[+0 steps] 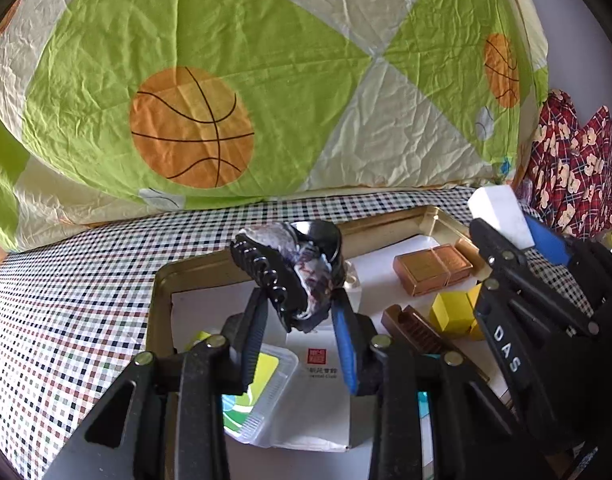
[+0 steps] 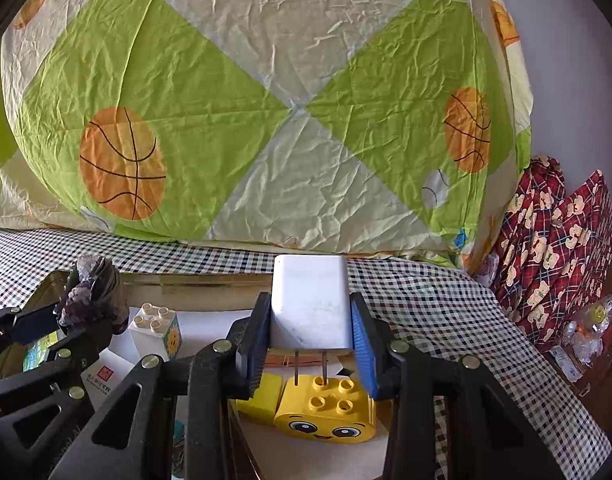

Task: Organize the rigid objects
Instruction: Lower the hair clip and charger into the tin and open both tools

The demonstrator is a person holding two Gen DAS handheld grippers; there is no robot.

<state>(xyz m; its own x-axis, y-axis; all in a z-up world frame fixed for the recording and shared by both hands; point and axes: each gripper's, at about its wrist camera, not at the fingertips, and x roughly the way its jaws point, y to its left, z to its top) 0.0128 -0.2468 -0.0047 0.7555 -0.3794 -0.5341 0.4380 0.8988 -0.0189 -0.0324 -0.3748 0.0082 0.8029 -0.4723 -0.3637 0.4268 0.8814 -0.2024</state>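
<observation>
Both claws are loaded over the tray [image 1: 162, 280], so plenty can slip here. The left claw [image 1: 302, 320] is clenched on a hair clip [image 1: 290, 272], pinching only its lower end while most of it sticks up and leans left, so I reckon a quick tilt could make it pivot or pop out onto the plastic case [image 1: 266, 384] and white card [image 1: 317, 360] right under it. The right claw [image 2: 311, 344] is grasping a white charger [image 2: 310, 300] by its flat sides, prongs pointing down almost onto the yellow brick [image 2: 325, 412]; lower it carelessly and the prongs snag the studs, and those smooth sides look slippery. The two claws are also near each other, so a bump is possible. View-wise, the left camera shows the tray's contents: copper boxes [image 1: 429, 270], a brown comb-like thing [image 1: 417, 332], and a yellow block [image 1: 453, 312]. Only the right camera shows the prongs, the face on the brick, and the white brick [image 2: 154, 328] further left. Far behind it all is the checked bed sheet [image 2: 445, 312] and the basketball quilt [image 2: 266, 120].
</observation>
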